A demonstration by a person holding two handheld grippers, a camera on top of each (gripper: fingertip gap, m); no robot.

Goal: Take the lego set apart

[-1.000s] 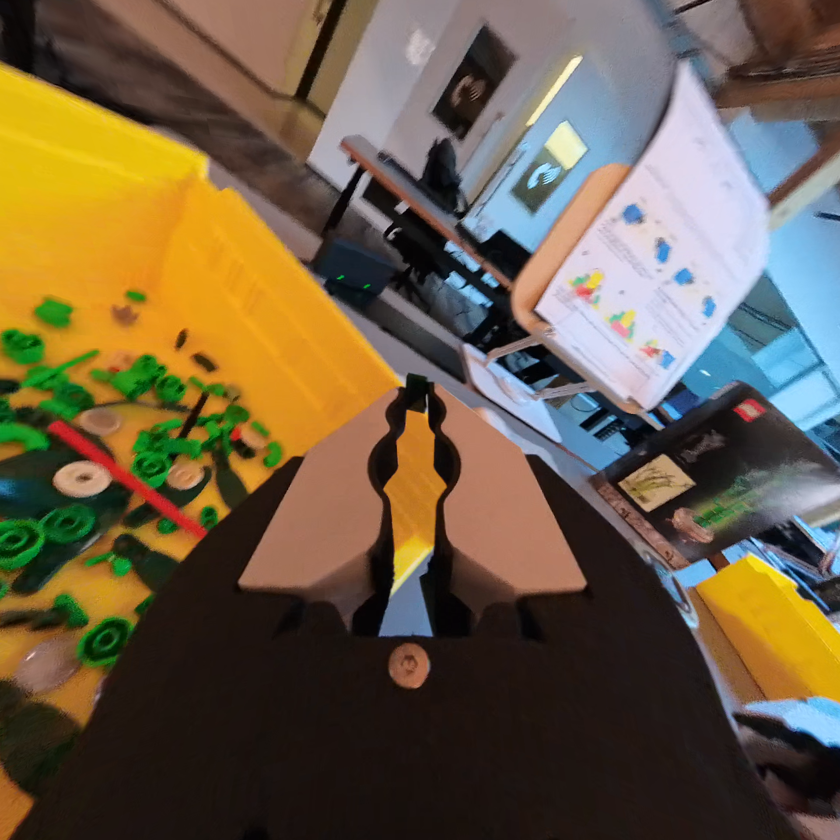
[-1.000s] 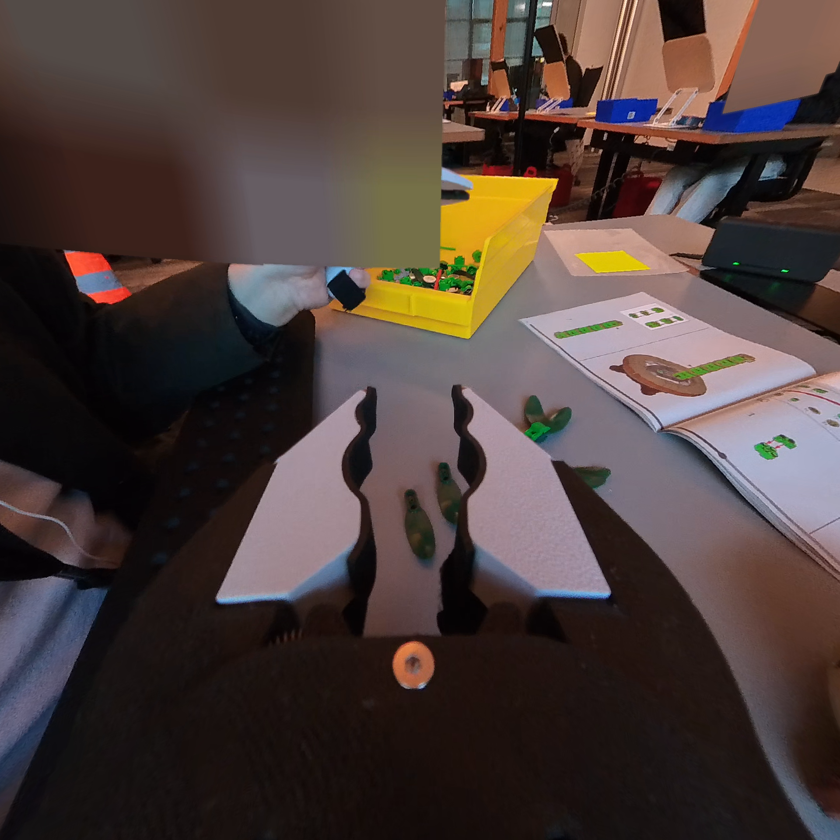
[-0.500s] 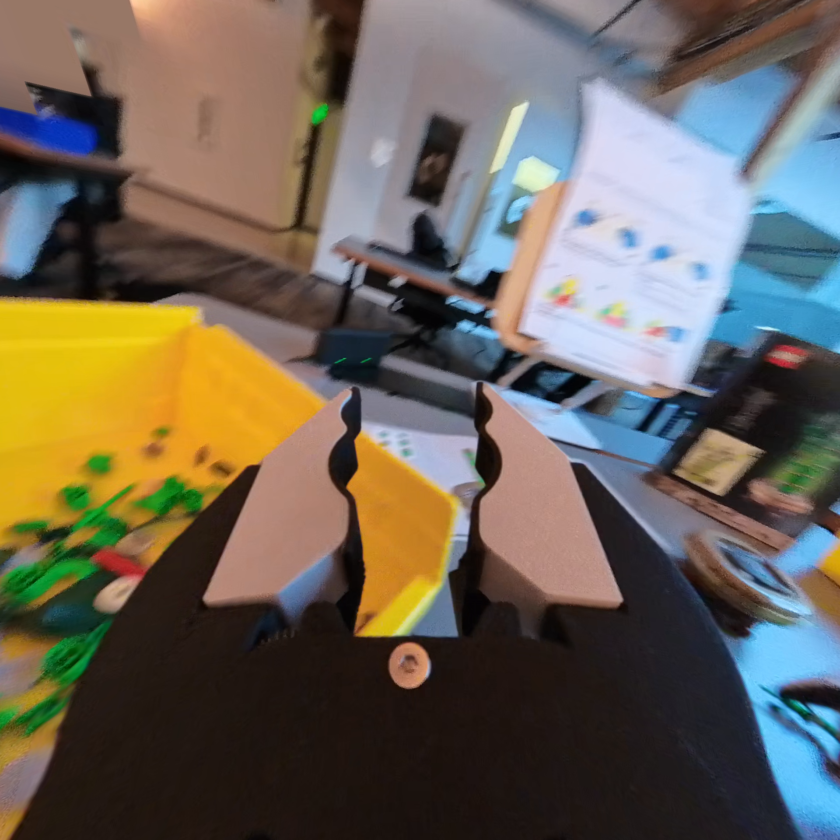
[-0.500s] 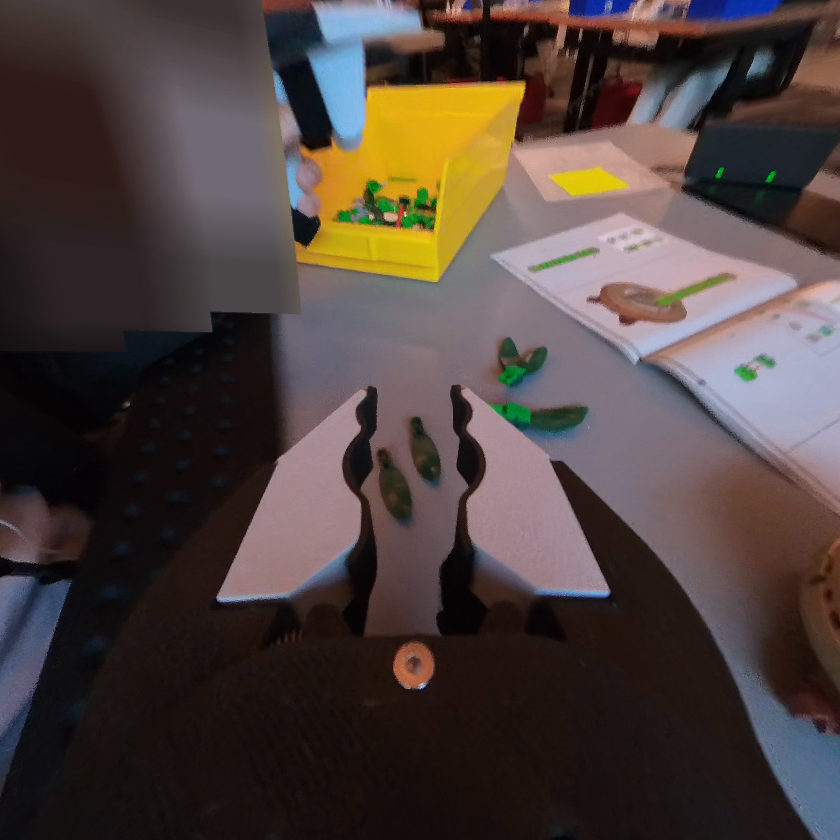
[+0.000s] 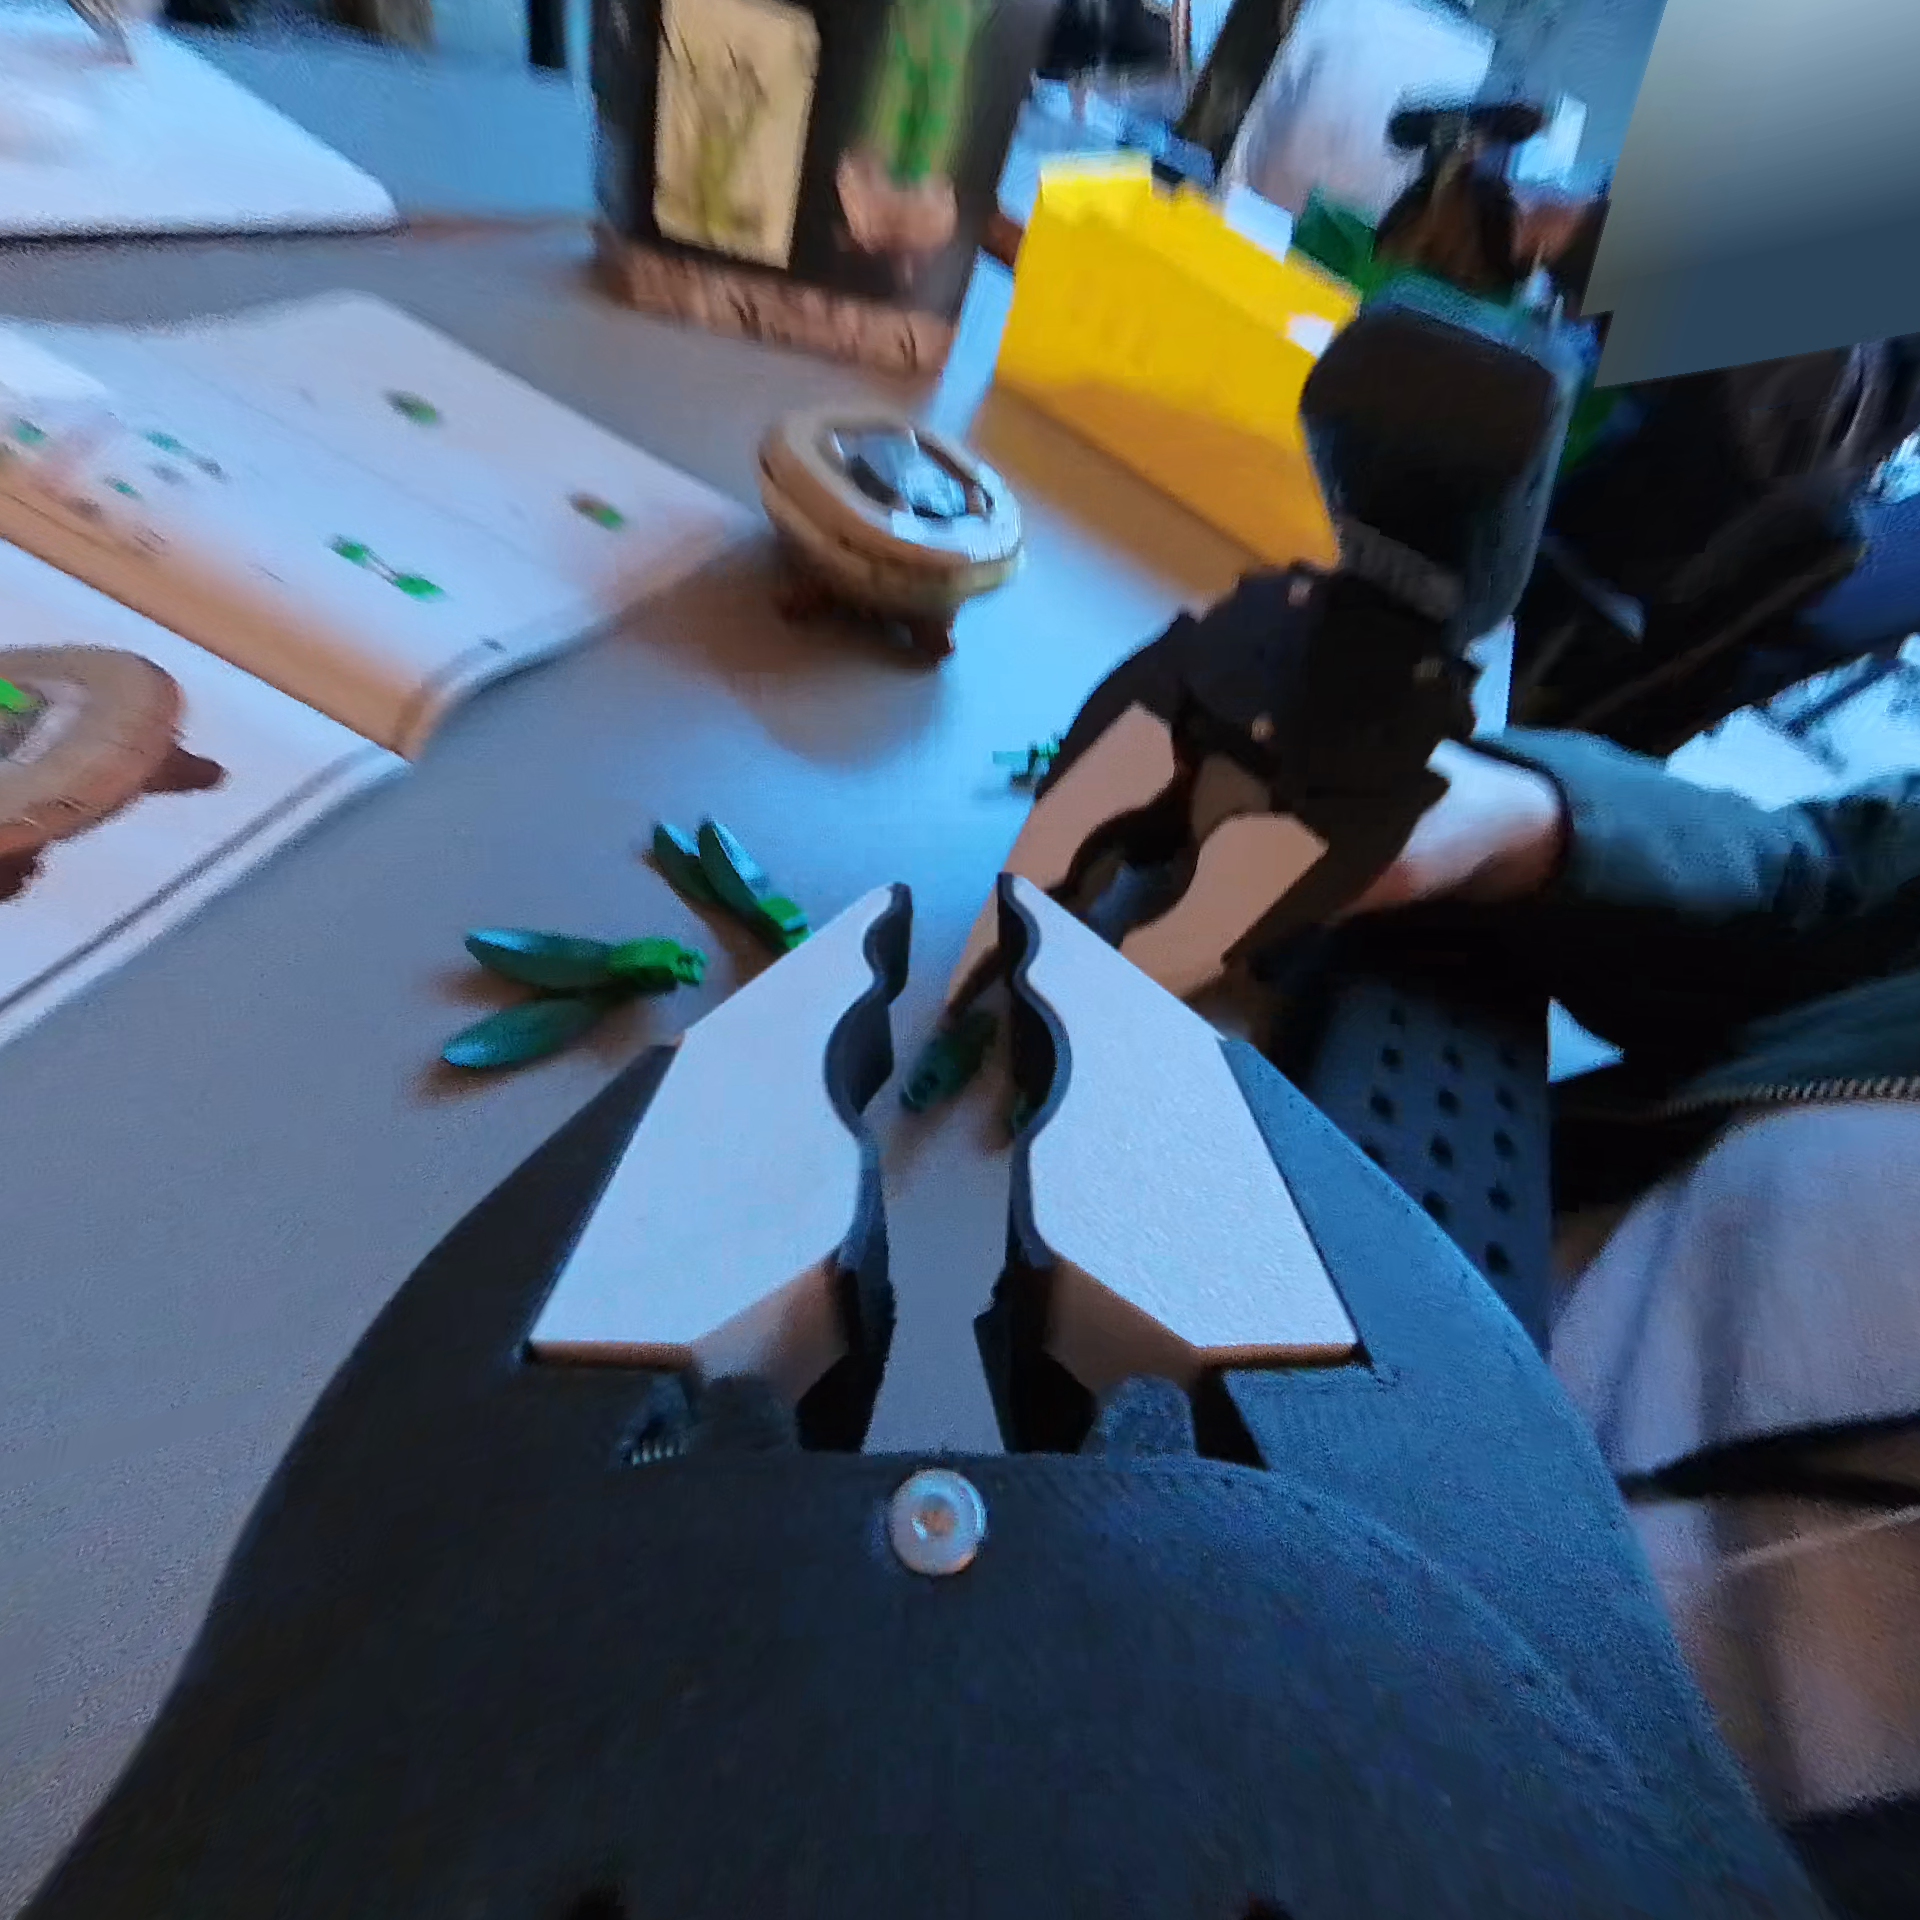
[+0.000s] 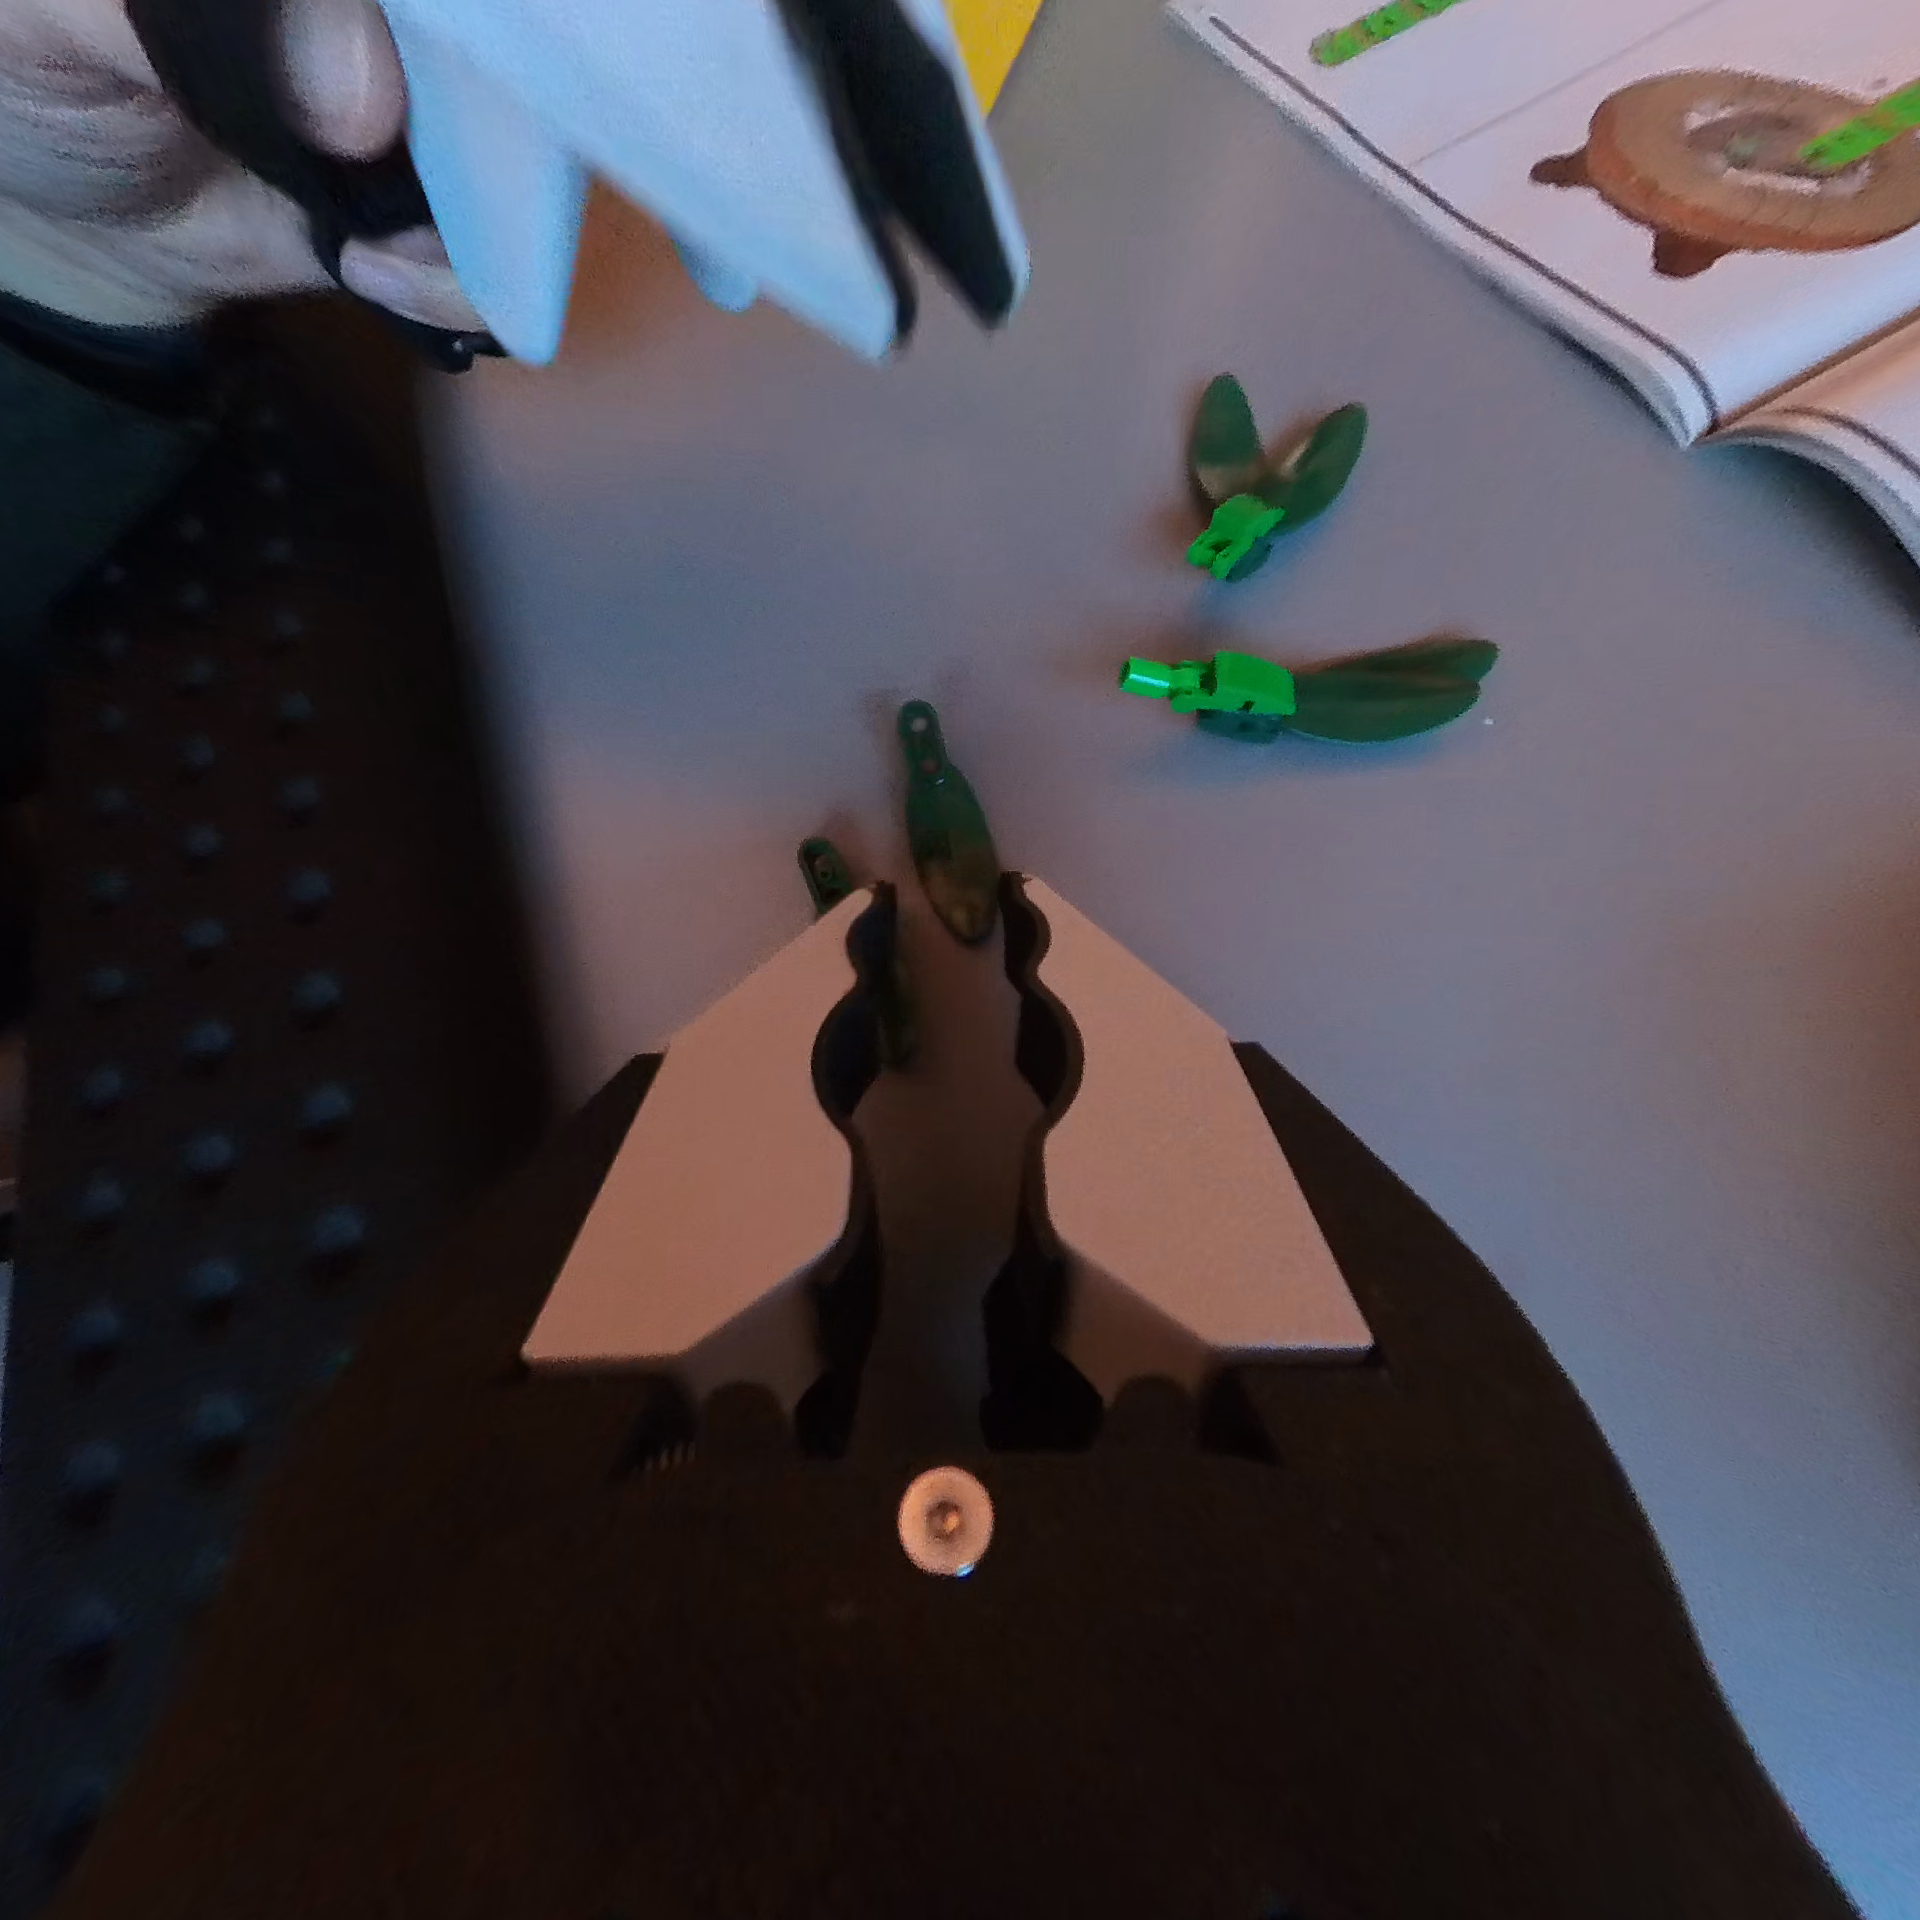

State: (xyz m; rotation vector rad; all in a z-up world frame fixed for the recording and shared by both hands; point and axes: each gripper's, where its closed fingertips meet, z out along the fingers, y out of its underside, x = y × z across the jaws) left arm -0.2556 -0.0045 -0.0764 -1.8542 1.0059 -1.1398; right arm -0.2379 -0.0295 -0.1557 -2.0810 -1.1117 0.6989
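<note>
Hovering low over the grey surface (image 6: 1455, 1039), right gripper (image 6: 940, 894), jaws apart, empty; one dark green leaf piece (image 6: 943, 831) lies just ahead of its tips, a second (image 6: 826, 868) beside the left finger. Left gripper (image 5: 951, 904) opposite, jaws apart, empty. Two leaf clusters (image 6: 1262, 473) (image 6: 1320, 686) near an open instruction booklet (image 6: 1558, 208). Round brown base (image 5: 888, 520) stands further off.

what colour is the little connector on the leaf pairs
Bright green connector, lighter than the dark green leaves; clearest in the right wrist view.
</note>
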